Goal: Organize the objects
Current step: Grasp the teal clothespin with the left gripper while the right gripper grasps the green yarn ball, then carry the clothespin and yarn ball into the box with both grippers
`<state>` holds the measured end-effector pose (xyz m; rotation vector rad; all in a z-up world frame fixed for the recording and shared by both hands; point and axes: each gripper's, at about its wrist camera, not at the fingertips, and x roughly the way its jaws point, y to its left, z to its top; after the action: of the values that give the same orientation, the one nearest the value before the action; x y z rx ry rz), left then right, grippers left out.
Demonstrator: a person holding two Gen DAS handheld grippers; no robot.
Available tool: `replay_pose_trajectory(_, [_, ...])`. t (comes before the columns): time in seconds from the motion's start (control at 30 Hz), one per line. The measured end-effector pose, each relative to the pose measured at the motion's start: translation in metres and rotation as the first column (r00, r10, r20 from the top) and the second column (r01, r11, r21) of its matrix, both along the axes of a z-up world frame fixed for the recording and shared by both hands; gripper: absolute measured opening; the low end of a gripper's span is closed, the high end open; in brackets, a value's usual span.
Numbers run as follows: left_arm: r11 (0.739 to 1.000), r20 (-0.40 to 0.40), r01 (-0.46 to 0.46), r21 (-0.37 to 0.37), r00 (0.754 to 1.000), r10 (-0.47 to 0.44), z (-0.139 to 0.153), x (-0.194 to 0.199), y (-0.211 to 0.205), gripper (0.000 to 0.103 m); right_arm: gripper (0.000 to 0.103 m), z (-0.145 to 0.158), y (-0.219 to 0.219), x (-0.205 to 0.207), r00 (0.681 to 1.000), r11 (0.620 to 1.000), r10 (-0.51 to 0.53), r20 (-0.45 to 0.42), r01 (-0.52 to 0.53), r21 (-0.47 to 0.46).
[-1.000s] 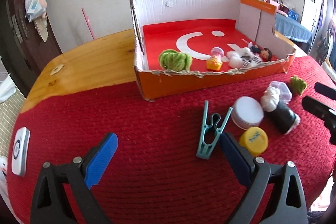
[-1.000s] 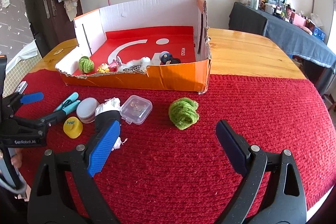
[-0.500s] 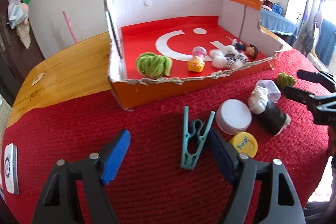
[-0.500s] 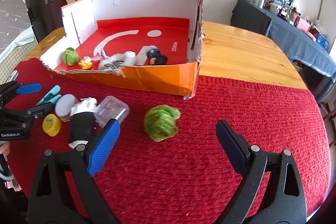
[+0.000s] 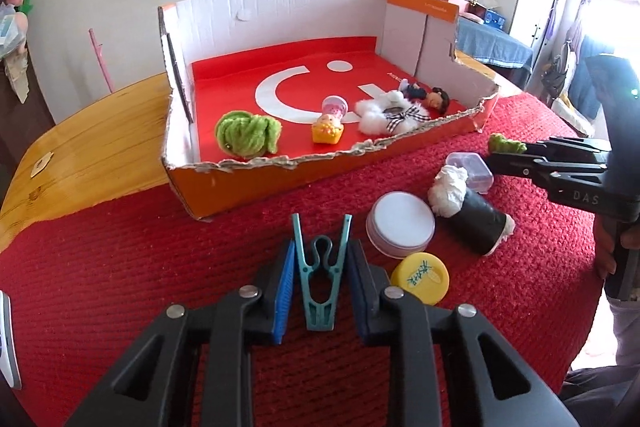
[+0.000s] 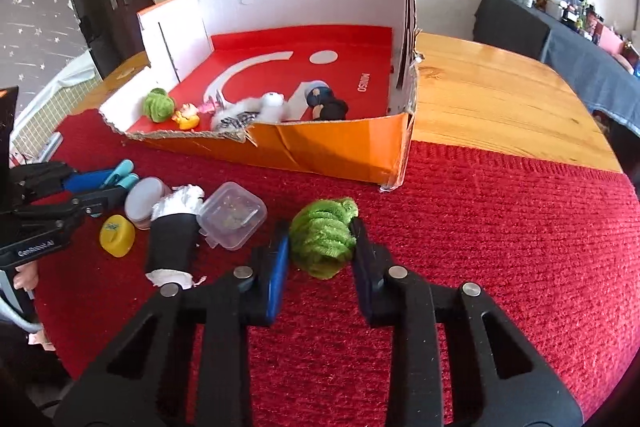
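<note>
Teal plastic clothes peg (image 5: 320,283) sits between the left gripper (image 5: 320,291) pads, which are pressed on both its sides, so clamped, peg lying on the red knit mat (image 5: 140,247). Green chenille yarn ball (image 6: 324,237) is likewise squeezed between the right gripper (image 6: 318,263) pads, also down on the mat, just in front of the orange cardboard box (image 6: 320,151).

Step in hand, imo: dual grasp done, lift not yet begun. Both items look to be resting on the mat, though fisheye angle makes contact vs slight hover hard to call.

Box already holds another green yarn ball (image 5: 246,135), a small yellow/pink toy (image 5: 330,125), a white fluffy toy (image 5: 386,115) and a dark-haired doll (image 5: 426,95), all near the torn front wall.

Left on mat: round white tin (image 5: 400,225), yellow cap (image 5: 420,277), black roll w/ white stuffing (image 5: 466,211), clear plastic case (image 5: 470,165).

Next move needs: raise both straight up, clear the ragged front edge, carry fwd over the red floor, open above a bare patch. Peg grip is on its springy legs, so keep squeeze steady or it may pivot. Yarn is soft, low risk. Left arm should mind the tin and cap just beside the peg.
</note>
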<state>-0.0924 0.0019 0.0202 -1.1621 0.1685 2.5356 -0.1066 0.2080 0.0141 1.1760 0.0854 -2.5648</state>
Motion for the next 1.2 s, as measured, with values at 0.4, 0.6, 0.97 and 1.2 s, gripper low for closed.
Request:
replay_pose_trajectory(0.4, [0.999, -0.054, -0.008, 0.051, 0.998, 0.010, 0.028, 0.010, -0.002, 0.026, 0.027, 0.038, -0.009, 0.023, 0.995, 0.998, 0.044, -0.090, -0.048, -0.041])
replay_pose_trajectory(0.6, [0.998, -0.075, -0.009, 0.065, 0.997, 0.014, 0.037, 0.014, -0.004, 0.026, 0.027, 0.046, -0.018, 0.029, 0.992, 0.995, 0.075, -0.104, -0.081, -0.058])
replay_pose_trajectory(0.97, [0.995, -0.076, 0.001, 0.099, 0.997, 0.006, 0.046, 0.019, -0.008, 0.026, 0.027, 0.049, -0.021, 0.031, 0.991, 0.992, 0.086, -0.103, -0.095, -0.081])
replay_pose_trajectory(1.2, [0.993, -0.109, 0.034, 0.114, 0.994, -0.021, 0.072, 0.007, -0.005, 0.026, 0.027, 0.069, -0.027, 0.013, 0.984, 0.986, 0.128, -0.121, -0.139, -0.090])
